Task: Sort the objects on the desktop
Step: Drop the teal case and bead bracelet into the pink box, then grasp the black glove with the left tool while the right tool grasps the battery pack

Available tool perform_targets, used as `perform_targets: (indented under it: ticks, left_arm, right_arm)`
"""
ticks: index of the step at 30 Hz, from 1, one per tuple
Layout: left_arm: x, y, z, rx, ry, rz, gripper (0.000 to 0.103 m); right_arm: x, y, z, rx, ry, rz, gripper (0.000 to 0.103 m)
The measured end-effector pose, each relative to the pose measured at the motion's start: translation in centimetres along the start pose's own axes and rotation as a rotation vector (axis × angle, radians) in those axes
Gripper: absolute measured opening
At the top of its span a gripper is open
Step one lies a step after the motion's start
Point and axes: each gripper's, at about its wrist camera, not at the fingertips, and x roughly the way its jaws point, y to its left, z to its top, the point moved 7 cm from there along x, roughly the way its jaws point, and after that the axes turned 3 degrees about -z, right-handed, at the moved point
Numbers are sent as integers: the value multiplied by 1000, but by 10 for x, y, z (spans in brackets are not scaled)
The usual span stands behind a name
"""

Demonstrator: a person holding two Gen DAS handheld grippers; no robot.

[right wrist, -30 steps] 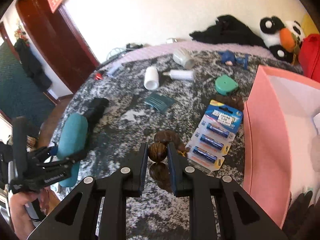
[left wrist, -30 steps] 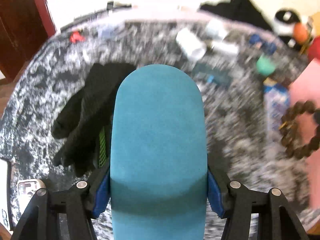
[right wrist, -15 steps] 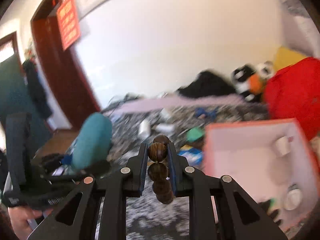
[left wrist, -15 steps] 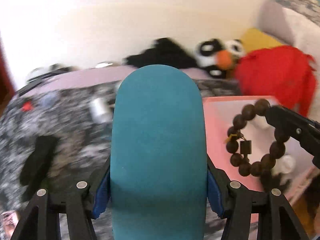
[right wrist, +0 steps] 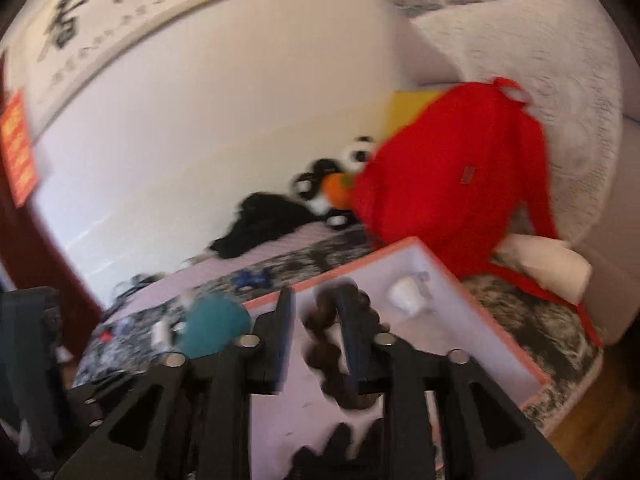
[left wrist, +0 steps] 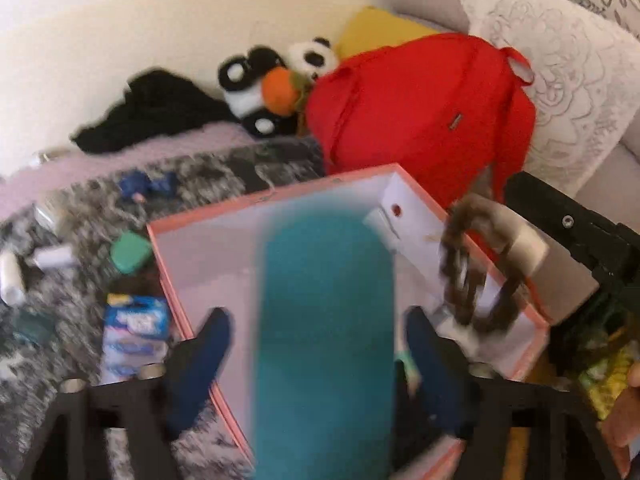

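Observation:
A teal glasses case (left wrist: 324, 344) sits blurred between the fingers of my left gripper (left wrist: 320, 344), over the pink box (left wrist: 188, 280). The fingers look spread wider than the case, so the grip is unclear. My right gripper (right wrist: 314, 328) has its jaws parted around a brown wooden bead bracelet (right wrist: 324, 352), which hangs blurred above the pink box (right wrist: 512, 344). The bracelet also shows in the left wrist view (left wrist: 476, 268), at the box's right side. The teal case shows in the right wrist view (right wrist: 212, 326).
A red backpack (left wrist: 420, 112) and a panda plush (left wrist: 272, 84) stand behind the box. A battery pack (left wrist: 134, 332), a green case (left wrist: 130, 252), white bottles (left wrist: 12, 276) and a blue toy (left wrist: 148, 184) lie on the grey mottled cloth. A white cup (right wrist: 406, 294) sits in the box.
Both grippers swung right from the table to above the pink box. The left fingers now look wider apart around the case, and the right jaws have parted around the bracelet.

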Motion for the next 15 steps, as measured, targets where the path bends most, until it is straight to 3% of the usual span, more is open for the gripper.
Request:
perform_targets:
  ticks: [1, 8, 15]
  left_arm:
    - [-6, 0, 4, 8, -26, 15, 95]
    - [-55, 54, 13, -42, -107, 101, 96]
    - [-104, 179, -42, -174, -98, 314, 96]
  right_arm:
    - [-3, -6, 2, 23, -24, -19, 102]
    - [-14, 14, 6, -1, -85, 20, 102]
    - [-3, 105, -27, -114, -15, 165, 102]
